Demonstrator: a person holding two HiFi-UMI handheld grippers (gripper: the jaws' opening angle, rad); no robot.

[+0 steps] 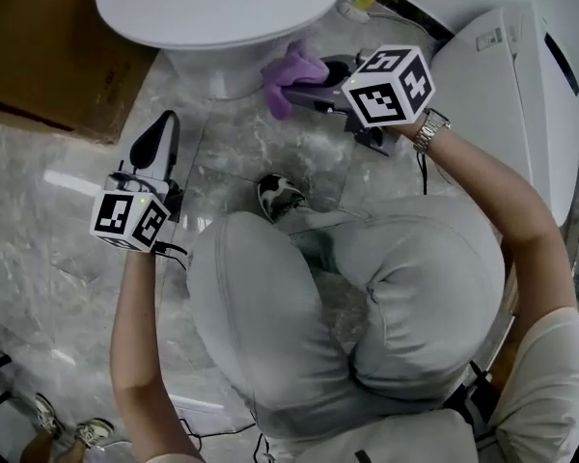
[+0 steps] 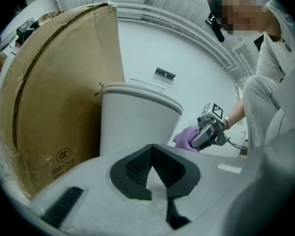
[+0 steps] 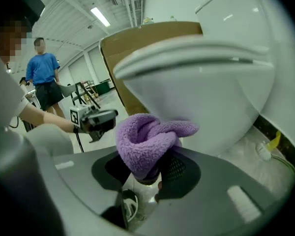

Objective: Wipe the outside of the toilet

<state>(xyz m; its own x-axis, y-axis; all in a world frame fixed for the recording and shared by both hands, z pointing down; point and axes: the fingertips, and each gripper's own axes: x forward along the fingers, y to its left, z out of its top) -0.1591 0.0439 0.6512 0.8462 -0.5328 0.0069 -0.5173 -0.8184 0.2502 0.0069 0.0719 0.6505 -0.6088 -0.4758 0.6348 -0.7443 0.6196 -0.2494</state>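
The white toilet (image 1: 217, 13) stands at the top of the head view, its pedestal (image 1: 220, 73) on the marble floor. My right gripper (image 1: 316, 82) is shut on a bunched purple cloth (image 1: 291, 73), held at the pedestal's right side, touching it or nearly so. In the right gripper view the cloth (image 3: 148, 140) bulges out of the jaws just below the bowl (image 3: 201, 97). My left gripper (image 1: 166, 125) hovers to the left of the pedestal, shut with nothing in it; its pads (image 2: 137, 167) meet at the tip, facing the toilet (image 2: 132, 127).
A brown cardboard box (image 1: 48, 56) stands close on the toilet's left. A second white fixture (image 1: 521, 75) lies at the right. My knees (image 1: 347, 287) and a shoe (image 1: 280, 197) crowd the floor below the pedestal. A yellow fitting (image 3: 274, 141) sits behind the toilet. A person in blue (image 3: 44, 77) stands far off.
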